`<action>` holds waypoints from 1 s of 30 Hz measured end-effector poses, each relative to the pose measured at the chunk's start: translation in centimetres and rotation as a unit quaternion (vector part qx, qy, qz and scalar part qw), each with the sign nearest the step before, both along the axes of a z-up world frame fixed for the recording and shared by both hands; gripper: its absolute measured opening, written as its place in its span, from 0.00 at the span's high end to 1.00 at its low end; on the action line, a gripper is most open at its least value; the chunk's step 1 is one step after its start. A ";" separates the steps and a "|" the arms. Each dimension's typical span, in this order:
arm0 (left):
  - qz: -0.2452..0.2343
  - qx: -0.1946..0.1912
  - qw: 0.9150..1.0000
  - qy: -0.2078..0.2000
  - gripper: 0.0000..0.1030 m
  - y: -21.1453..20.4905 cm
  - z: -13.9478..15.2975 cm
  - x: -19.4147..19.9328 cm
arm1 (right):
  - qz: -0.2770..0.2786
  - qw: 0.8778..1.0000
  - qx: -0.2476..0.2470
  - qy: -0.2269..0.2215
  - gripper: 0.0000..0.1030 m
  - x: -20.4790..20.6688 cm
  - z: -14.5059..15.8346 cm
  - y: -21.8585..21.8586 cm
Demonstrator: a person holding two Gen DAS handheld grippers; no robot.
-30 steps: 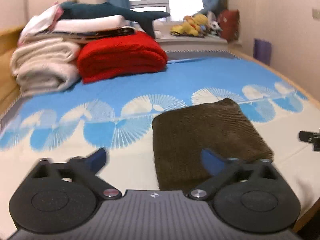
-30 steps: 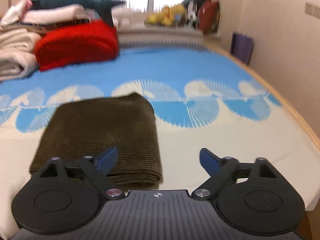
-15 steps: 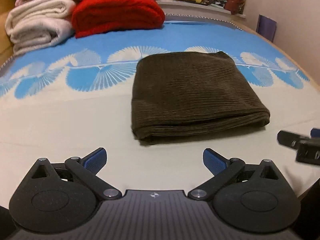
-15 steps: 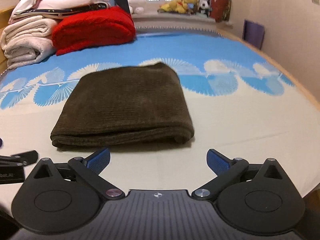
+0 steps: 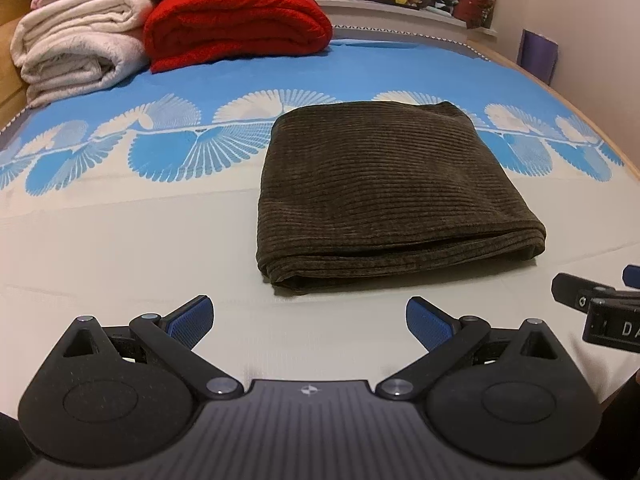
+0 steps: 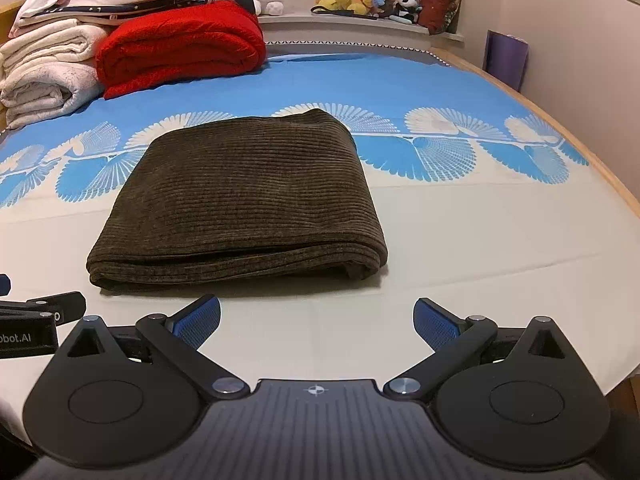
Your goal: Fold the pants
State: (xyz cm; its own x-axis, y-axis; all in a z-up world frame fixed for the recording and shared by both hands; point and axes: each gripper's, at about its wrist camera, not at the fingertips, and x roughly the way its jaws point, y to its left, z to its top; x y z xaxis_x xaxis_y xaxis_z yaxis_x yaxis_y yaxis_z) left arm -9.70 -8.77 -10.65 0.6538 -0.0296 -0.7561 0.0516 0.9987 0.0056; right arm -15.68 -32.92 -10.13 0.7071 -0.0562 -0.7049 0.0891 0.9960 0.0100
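We saw dark brown corduroy pants [image 5: 384,196] folded into neat rectangle, lying flat on bed sheet [image 5: 120,264], folded edge toward us. Our left gripper [image 5: 308,320] stood wide open, nothing between blue pads, hovering just short of pants' near edge. Our right gripper [image 6: 316,322] likewise wide open, empty, beside left one. Red blanket [image 5: 236,20] and white blankets [image 5: 76,48] sat stacked at bed's far left corner, well apart from pants.

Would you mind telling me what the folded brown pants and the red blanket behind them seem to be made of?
The pants look like corduroy: fine parallel ribs, matte olive-brown pile. The red blanket appears to be a soft knit or fleece, with a nubbly matte surface and thick rounded folds; the exact fibre is unclear.
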 end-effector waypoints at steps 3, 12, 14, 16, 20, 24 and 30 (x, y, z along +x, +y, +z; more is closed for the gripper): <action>0.005 -0.002 1.000 -0.003 0.00 0.2 0.2 -0.1 | 0.001 1.000 -0.001 0.000 0.01 0.0 0.0 0.1; 0.009 -0.004 1.000 -0.004 0.00 0.6 0.3 -0.2 | 0.009 1.000 -0.007 0.002 0.01 0.2 -0.2 0.5; 0.009 -0.005 1.000 -0.005 0.00 0.6 0.4 -0.3 | 0.009 1.000 -0.008 0.002 0.01 0.2 -0.3 0.6; 0.009 -0.005 1.000 -0.005 0.00 0.6 0.4 -0.3 | 0.010 1.000 -0.010 0.002 0.01 0.2 -0.3 0.7; 0.007 -0.005 1.000 -0.005 0.00 0.6 0.5 -0.3 | 0.012 1.000 -0.012 0.001 0.01 0.1 -0.3 0.8; 0.006 -0.004 1.000 -0.006 0.00 0.5 0.6 -0.3 | 0.012 1.000 -0.012 0.001 0.01 0.0 -0.3 0.7; 0.007 -0.003 1.000 -0.007 0.00 0.4 0.6 -0.2 | 0.013 1.000 -0.012 0.001 0.01 0.1 -0.3 0.7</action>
State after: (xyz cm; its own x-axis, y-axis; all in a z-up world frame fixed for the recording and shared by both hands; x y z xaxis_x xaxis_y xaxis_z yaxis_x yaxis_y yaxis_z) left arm -9.94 -8.36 -10.04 0.6641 -0.0258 -0.7472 0.0385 0.9993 -0.0004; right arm -15.63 -32.24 -10.40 0.7072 -0.0554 -0.7048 0.0637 0.9979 -0.0144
